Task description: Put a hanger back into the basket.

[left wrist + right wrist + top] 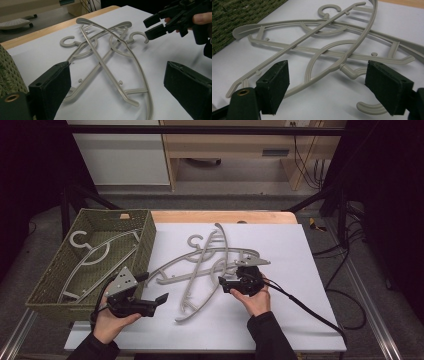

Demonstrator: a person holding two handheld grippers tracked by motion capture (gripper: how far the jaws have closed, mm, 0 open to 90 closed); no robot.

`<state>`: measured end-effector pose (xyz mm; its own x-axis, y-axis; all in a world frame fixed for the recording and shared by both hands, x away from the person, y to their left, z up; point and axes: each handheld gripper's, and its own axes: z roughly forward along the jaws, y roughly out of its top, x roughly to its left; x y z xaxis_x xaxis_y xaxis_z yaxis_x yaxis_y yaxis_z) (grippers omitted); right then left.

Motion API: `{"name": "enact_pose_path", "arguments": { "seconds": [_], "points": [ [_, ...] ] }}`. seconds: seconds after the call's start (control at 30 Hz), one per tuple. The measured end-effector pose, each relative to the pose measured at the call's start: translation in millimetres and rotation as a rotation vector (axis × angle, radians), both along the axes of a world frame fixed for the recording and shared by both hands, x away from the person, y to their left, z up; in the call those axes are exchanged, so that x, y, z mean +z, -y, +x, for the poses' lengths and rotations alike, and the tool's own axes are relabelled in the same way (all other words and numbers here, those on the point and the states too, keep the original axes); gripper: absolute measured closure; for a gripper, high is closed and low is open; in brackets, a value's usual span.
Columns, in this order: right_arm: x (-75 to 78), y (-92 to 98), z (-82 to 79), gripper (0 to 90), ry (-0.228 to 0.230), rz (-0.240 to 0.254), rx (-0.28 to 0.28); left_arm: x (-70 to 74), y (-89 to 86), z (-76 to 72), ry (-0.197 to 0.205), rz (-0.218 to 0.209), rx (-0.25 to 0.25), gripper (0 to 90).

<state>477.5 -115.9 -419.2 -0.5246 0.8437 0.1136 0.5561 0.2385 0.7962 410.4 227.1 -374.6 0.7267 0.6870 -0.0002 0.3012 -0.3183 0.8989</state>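
Right tongs [329, 87] apart astride grey hanger hook [352, 72], left tongs [117, 95] apart, unmarked.

My bench [280, 245], topped with a pale grey sheet and edged in light wood at its far side, stood on a grey floor [240, 200]. Beyond it I faced a white cabinet [120, 160] beside a light wooden desk [240, 145], with black cables [310, 170] hanging at its right end. More cables [350, 270] trailed over the floor to my right. Darkness closed in on both sides, and black frame bars [200, 130] crossed overhead.
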Motion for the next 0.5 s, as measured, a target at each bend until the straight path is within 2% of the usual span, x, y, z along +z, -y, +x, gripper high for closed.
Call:
{"name": "enact_pose_path", "arguments": {
  "seconds": [0.27, 0.43, 0.5],
  "points": [
    [-12.9, -10.0, 10.5, 24.3, -0.027, -0.001, -0.019, 2.4, -5.2, 1.0, 0.004, -0.013, 0.005, 6.7],
    [-21.1, -19.2, 16.8, 28.1, -0.043, -0.028, -0.031, 2.9, -7.5, 2.0, 0.006, -0.01, 0.013, 6.7],
    [-23.9, -21.8, 19.0, 32.5, -0.047, -0.038, -0.044, 3.1, -7.5, 1.9, 0.007, -0.01, 0.016, 6.7]
  ]
}}
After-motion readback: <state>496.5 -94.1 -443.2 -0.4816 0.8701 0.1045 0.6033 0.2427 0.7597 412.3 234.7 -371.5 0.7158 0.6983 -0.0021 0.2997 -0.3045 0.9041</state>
